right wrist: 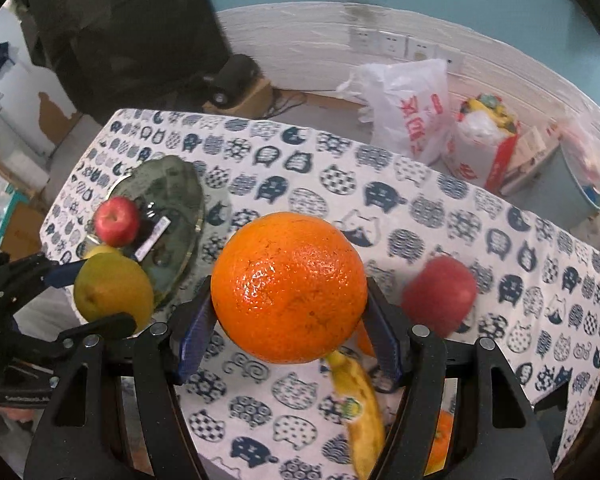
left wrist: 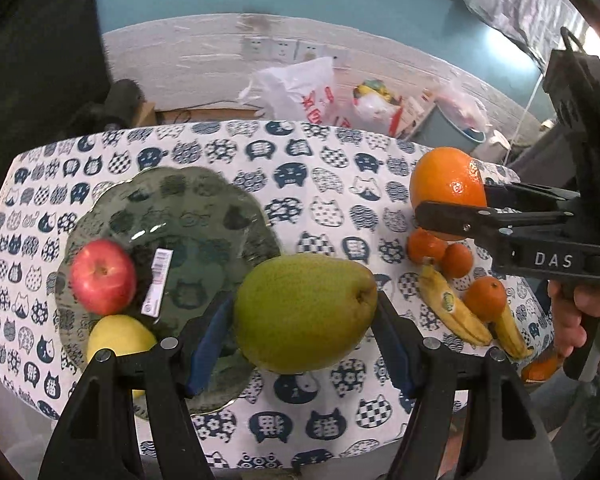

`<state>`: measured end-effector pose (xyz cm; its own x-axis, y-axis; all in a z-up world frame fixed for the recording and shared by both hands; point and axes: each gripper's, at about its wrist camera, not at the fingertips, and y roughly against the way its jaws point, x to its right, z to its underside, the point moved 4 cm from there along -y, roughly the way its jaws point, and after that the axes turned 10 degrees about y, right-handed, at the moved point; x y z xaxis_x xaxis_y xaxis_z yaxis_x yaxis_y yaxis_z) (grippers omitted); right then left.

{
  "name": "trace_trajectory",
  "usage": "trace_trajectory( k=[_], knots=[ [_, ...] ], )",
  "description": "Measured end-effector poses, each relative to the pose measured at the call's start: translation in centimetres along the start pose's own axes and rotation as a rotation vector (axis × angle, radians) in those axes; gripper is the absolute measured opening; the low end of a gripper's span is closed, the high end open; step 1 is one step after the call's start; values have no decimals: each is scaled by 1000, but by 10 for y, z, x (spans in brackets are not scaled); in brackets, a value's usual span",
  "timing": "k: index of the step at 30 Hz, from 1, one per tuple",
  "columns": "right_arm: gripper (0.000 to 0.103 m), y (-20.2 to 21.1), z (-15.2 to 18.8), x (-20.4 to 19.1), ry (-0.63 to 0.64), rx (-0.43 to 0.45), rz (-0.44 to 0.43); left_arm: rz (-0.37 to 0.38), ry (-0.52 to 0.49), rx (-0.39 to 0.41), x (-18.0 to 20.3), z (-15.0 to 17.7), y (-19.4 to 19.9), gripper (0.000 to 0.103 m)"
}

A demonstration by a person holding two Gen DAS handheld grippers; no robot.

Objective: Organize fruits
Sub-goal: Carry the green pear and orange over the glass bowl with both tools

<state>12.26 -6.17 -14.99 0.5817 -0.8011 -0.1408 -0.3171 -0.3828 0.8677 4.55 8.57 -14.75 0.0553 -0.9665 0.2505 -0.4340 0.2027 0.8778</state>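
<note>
My left gripper [left wrist: 305, 316] is shut on a green pear [left wrist: 305, 314] and holds it just right of a dark glass plate [left wrist: 204, 216]. The plate holds a red apple [left wrist: 103, 276] and a yellow fruit [left wrist: 118, 338]. My right gripper [right wrist: 288, 316] is shut on a large orange [right wrist: 289, 287] and holds it above the tablecloth. The orange also shows in the left wrist view [left wrist: 446, 184]. The pear [right wrist: 114, 290] and the plate [right wrist: 172, 188] show at the left of the right wrist view.
Bananas [left wrist: 456, 312] and small tangerines [left wrist: 484, 298] lie on the cat-print cloth [left wrist: 300, 184] at the right. A second red apple [right wrist: 440, 294] lies on the cloth. Plastic bags [right wrist: 412, 108] and a bucket [right wrist: 580, 176] stand beyond the table's far edge.
</note>
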Motion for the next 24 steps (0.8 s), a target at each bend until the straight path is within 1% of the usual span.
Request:
trace_trajectory(
  k=[12,19,21,24],
  knots=[
    [69,-31,-28,-53,74,-25,-73,-53,85,-39,-51,9,-17,71],
    [69,-52,-35,-76,106,-50,-98,-83,129,-93,-77,20,-38,71],
    [69,-58,-37,-81,113,-56,-104,-97,131,-111,-82,23,-45,71],
    [69,-65,-39,-89,122,-62,-111,-122,90,-107,-81,26,-50,71]
  ],
)
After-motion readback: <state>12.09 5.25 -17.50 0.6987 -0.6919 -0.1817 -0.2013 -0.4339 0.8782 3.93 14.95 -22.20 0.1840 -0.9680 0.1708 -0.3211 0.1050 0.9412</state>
